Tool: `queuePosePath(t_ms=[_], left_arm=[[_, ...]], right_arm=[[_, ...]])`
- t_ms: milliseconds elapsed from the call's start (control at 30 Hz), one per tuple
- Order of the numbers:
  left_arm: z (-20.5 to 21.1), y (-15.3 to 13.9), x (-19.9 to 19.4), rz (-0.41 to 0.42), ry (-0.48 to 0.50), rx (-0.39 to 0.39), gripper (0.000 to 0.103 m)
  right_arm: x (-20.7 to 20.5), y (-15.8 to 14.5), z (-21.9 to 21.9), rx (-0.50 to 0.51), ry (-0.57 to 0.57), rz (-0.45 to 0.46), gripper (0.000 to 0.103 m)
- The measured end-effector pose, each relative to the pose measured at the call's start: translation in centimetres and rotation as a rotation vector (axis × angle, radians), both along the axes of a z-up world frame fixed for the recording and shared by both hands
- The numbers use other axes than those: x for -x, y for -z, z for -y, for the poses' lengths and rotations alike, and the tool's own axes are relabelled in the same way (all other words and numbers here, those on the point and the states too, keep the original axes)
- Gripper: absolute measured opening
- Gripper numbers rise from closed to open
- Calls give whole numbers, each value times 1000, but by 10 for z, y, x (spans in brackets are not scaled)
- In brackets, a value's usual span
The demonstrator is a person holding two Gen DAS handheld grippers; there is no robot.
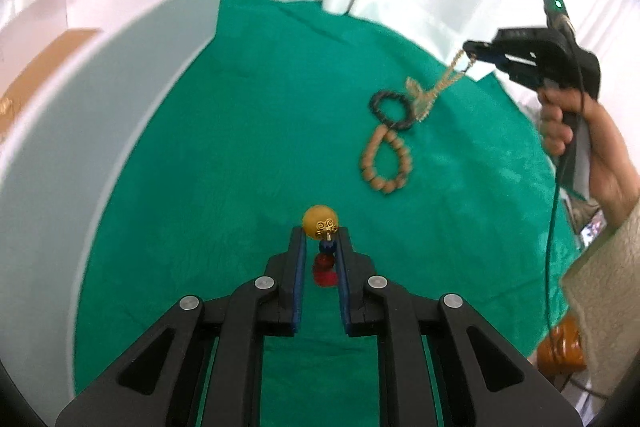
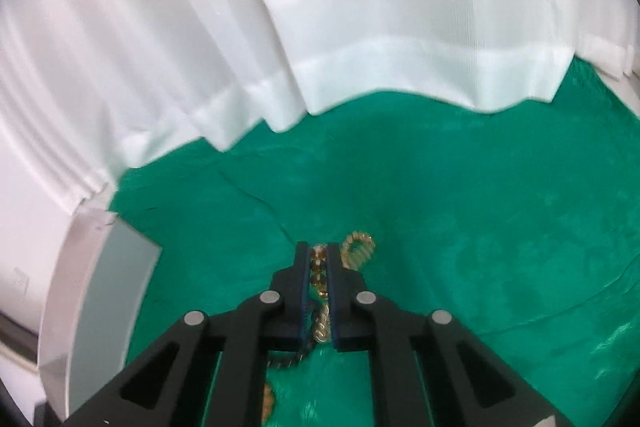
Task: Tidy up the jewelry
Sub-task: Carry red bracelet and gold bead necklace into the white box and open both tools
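My left gripper (image 1: 321, 233) is shut on a bead earring (image 1: 321, 223) with a yellow ball, gold swirls, a blue bead and red beads, held just above the green cloth (image 1: 240, 131). My right gripper (image 2: 318, 251) is shut on a gold chain (image 2: 320, 267); in the left wrist view the right gripper (image 1: 472, 47) lifts the chain (image 1: 440, 83) off the cloth at the far right. A dark bead bracelet (image 1: 392, 109) and a tan wooden bead bracelet (image 1: 386, 163) lie touching on the cloth under the chain's lower end.
A white box (image 1: 80, 131) stands at the left of the cloth, with a brown lining (image 1: 44, 67) inside; it also shows at the left in the right wrist view (image 2: 88, 299). White curtain (image 2: 320, 7) hangs behind the table. An orange object (image 1: 560, 351) sits at the right edge.
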State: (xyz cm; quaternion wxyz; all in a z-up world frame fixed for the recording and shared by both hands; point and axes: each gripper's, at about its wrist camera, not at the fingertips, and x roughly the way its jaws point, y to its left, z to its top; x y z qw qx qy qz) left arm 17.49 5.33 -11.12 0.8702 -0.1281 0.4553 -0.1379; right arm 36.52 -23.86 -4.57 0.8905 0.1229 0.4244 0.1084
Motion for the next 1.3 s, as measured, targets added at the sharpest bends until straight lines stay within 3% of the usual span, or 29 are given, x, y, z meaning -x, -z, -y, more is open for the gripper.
queuePosePath(t_ms=[400,800,1067,1300], left_arm=[[-2,-86,32,82,31,60,12],[-29,-143,67,128,43,110,12],[-110,-181,98,183,-102,97,12],[-192,-181,112,185,-293,61,12]], right_arm=[[95,-81,-1,-21,-157,147,8],[170,-145,-49,-83,-347,263,8],[190,-183,-127,-109,-524,323,8],[189,-212,-211,-170,-658,352,8]])
